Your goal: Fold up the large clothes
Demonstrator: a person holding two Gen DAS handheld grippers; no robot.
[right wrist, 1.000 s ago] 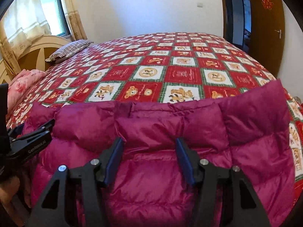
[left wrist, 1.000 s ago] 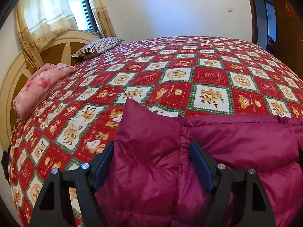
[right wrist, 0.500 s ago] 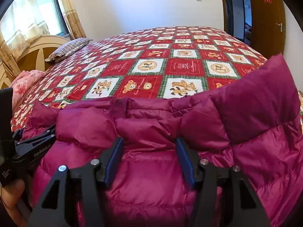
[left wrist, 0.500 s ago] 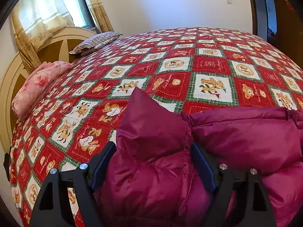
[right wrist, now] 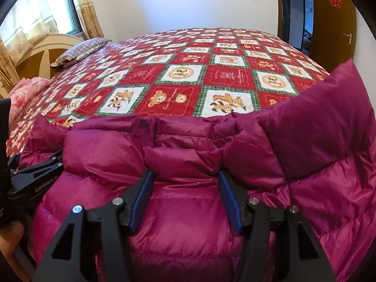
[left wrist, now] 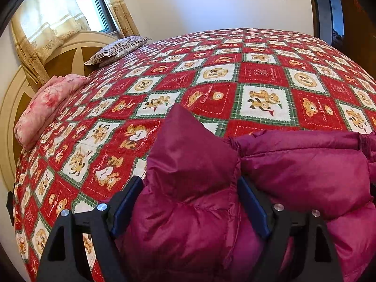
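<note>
A puffy magenta down jacket [left wrist: 293, 169] lies along the near edge of the bed, on a red and white bear-print bedspread [left wrist: 258, 75]. My left gripper [left wrist: 190, 181] stands wide, its blue pads pressed against a bulging corner of the jacket that sticks up between them. My right gripper [right wrist: 185, 174] is shut on a fold of the jacket [right wrist: 188, 223] near the collar. In the right wrist view the jacket's right side stands up high. The left gripper [right wrist: 58, 161] shows at that view's left edge, with a person's hand [right wrist: 9, 239] below it.
A striped pillow [left wrist: 117, 49] and a folded pink blanket [left wrist: 47, 103] lie by the cream headboard [left wrist: 68, 54] at the far left. A curtained window is behind it. A brown door [right wrist: 333, 23] stands at the right past the bed.
The jacket's right side has risen and now stands tall in the right wrist view. The corner in the left gripper pokes up higher. Both hands have stayed nearly in place.
</note>
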